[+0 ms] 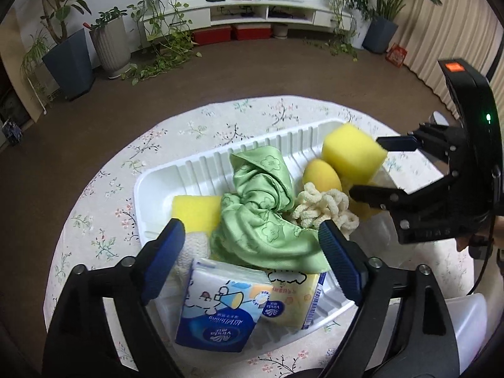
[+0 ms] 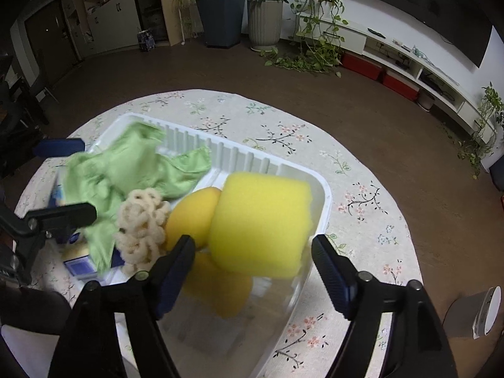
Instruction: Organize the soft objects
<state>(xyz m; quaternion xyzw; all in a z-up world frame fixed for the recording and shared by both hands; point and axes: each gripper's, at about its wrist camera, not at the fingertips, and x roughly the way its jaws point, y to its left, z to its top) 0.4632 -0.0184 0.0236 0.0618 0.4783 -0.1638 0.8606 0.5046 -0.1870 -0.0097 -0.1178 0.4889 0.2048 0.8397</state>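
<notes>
- Yellow sponge [image 2: 261,220] at 12 o'clock of right gripper [image 2: 252,271], over tray [image 2: 324,195] end; seemingly not gripped.
- Both jaws spread wide, left gripper [image 1: 252,252] too, grasping nothing.
- Probably light, squashy; best pinched across flat sides.

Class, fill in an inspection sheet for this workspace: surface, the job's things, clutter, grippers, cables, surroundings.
Surface: round table under a floral cloth.
Job's things: white tray holding green cloth, yellow sponge, cream looped scrubber, tissue packs.
Clutter: grey-white object at the table edge, unidentifiable.
Grippers: left gripper and right gripper both open, hovering over the tray.
Cables: black cable behind the right gripper.
Surroundings: potted plants, TV shelf.
</notes>
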